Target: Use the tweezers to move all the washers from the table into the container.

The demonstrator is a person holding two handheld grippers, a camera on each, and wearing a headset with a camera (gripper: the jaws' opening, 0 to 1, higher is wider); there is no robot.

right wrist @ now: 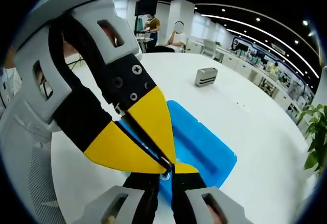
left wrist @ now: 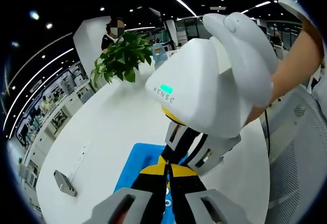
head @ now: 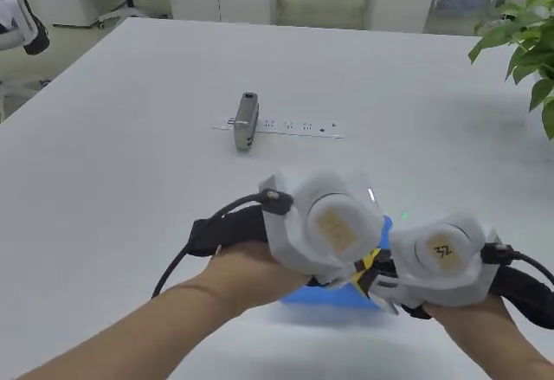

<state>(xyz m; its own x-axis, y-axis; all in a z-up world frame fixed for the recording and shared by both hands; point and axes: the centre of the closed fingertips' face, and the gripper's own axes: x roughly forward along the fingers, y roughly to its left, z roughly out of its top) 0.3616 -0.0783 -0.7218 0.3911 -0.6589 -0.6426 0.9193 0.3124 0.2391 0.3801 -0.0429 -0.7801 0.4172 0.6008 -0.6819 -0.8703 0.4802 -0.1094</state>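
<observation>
Over a blue tray [head: 333,295] on the white table [head: 130,155], both grippers meet tip to tip. In the right gripper view the left gripper [right wrist: 166,163] comes in from the upper left, its yellow-and-black jaws shut on thin dark tweezers [right wrist: 145,140]. The tweezers' tip ends by a small ring, perhaps a washer [right wrist: 165,176], above the blue tray [right wrist: 204,147]. My right gripper [right wrist: 165,179] has its jaws drawn together right at that tip. I cannot tell whether they pinch it. In the left gripper view the right gripper [left wrist: 168,165] hangs over the left gripper [left wrist: 167,180].
A grey box [head: 247,120] lies on a white power strip [head: 290,126] mid-table. A potted plant [head: 524,42] stands at the far right edge. Office chairs and people are beyond the table. A mesh chair [left wrist: 296,132] is close behind the right hand.
</observation>
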